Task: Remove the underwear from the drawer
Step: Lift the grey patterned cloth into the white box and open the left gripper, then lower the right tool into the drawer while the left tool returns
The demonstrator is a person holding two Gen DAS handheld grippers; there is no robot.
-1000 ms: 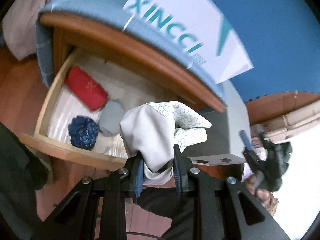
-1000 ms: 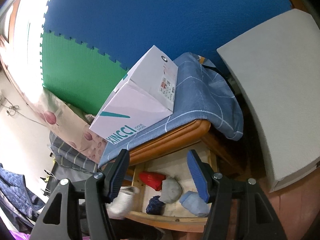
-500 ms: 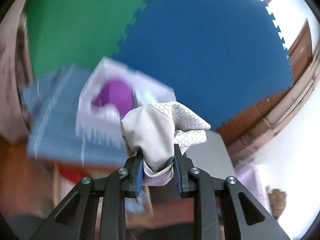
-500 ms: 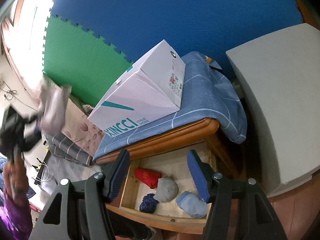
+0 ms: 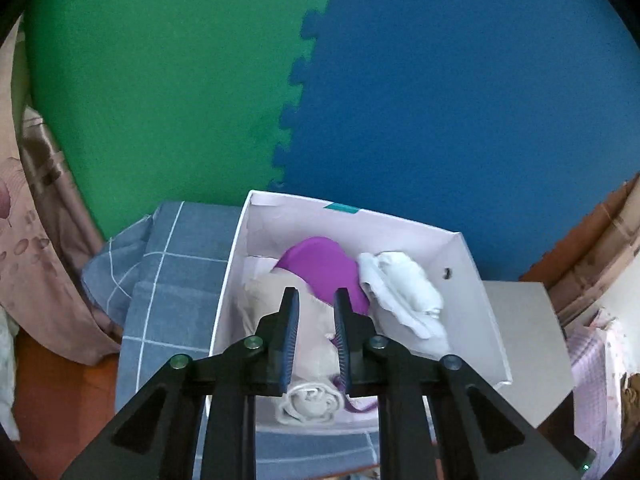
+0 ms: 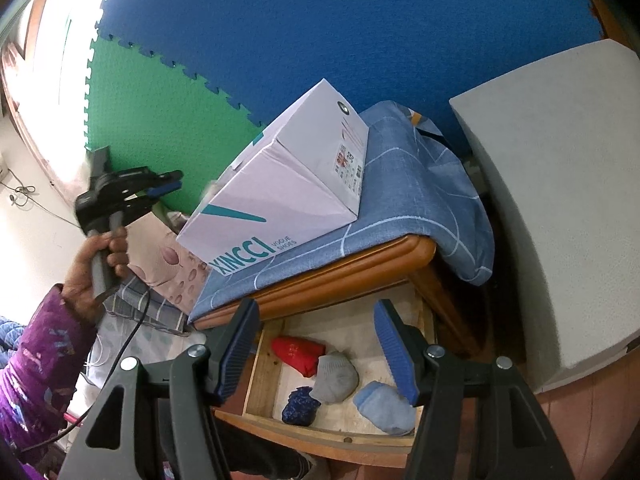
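My left gripper (image 5: 314, 296) hovers over the open white shoe box (image 5: 480, 320). Its jaws stand close together with no cloth between them. The box holds a purple garment (image 5: 324, 268), a white one (image 5: 404, 296), a beige one (image 5: 264, 312) and a pale rolled one (image 5: 308, 400). In the right wrist view a hand holds the left gripper (image 6: 176, 184) level, left of the box (image 6: 280, 200). My right gripper (image 6: 316, 344) stands open and empty above the open drawer (image 6: 320, 436). In the drawer lie red (image 6: 298, 354), grey (image 6: 334, 376), dark blue (image 6: 300, 404) and light blue (image 6: 384, 406) items.
The box sits on a blue checked cloth (image 6: 420, 200) that covers the wooden nightstand (image 6: 340, 276). A grey padded block (image 6: 560, 200) stands to the right. Green and blue foam mats (image 5: 440, 100) line the wall behind. Bedding (image 6: 172, 264) lies to the left.
The left gripper rose from above the drawer to over the shoe box. The pale hexagon-print garment it held is gone from its jaws. The right gripper stayed put.
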